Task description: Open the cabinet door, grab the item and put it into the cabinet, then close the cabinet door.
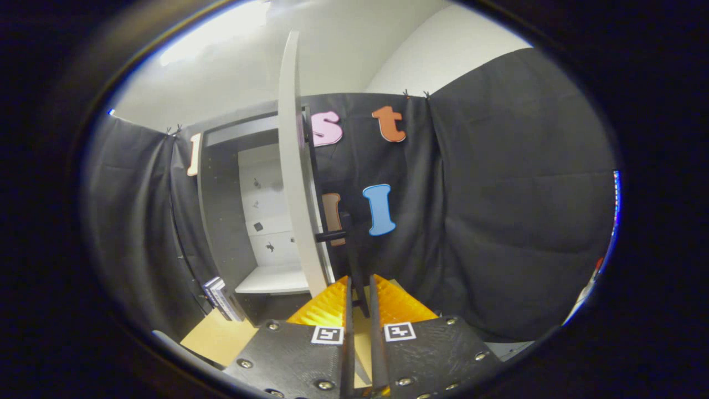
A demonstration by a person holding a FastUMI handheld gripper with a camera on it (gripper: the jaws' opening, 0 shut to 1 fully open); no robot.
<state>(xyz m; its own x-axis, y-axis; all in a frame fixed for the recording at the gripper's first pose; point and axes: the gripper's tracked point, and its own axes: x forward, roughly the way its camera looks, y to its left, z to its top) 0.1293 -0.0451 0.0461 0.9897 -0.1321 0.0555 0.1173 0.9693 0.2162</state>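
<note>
A dark cabinet [219, 205] stands open, with a pale back wall and a white shelf [274, 280] inside. Its grey door [293, 183] is swung out toward me and I see it edge-on. A black door handle [354, 260] stands off the door's right face on a short peg and runs down between my fingers. My gripper [360, 288] is shut on this handle, one finger on each side. A small striped, book-like item [221, 299] leans against the cabinet's lower left corner on the table, left of my fingers.
The wooden tabletop [219, 338] lies below the cabinet and to the left of the fingers. Black cloth walls [498, 221] close in behind and to the right of the door.
</note>
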